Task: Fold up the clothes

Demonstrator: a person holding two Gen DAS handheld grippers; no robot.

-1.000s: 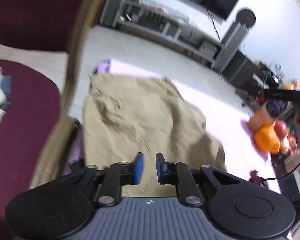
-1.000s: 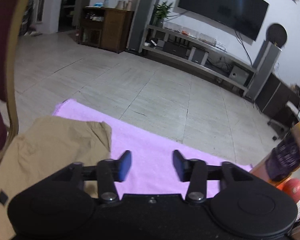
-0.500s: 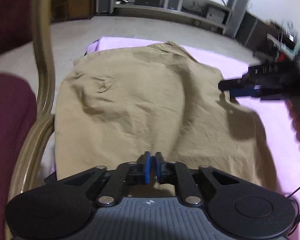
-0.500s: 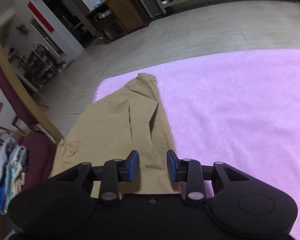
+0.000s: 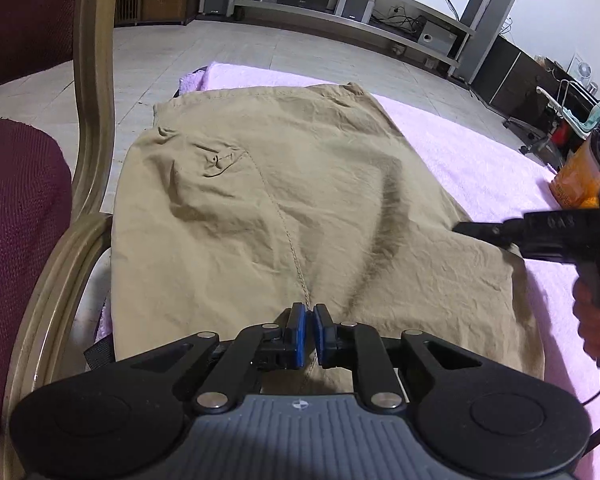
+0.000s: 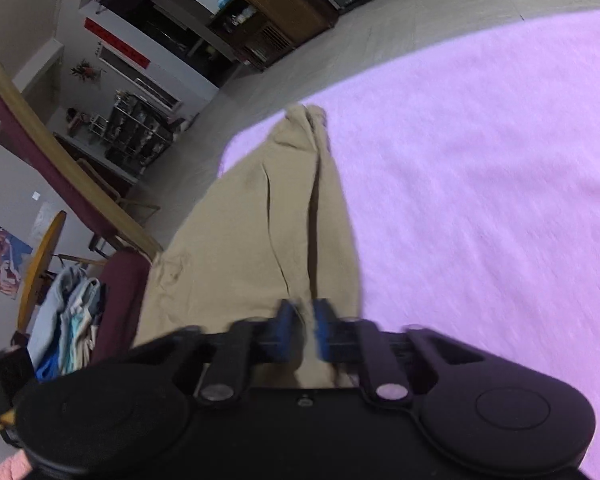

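Chair [image 5: 88, 128] flanks khaki garment [image 5: 284, 200] (both grippers [image 5: 308, 334] [image 6: 302, 330] pinching it) on pink blanket [image 5: 480, 160].

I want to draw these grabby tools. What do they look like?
Each tool is black plastic with two round discs, silver screws and blue pads on its fingers. The left tool has a ribbed grey top with a small round logo. The right tool looks all black, with a black cable.
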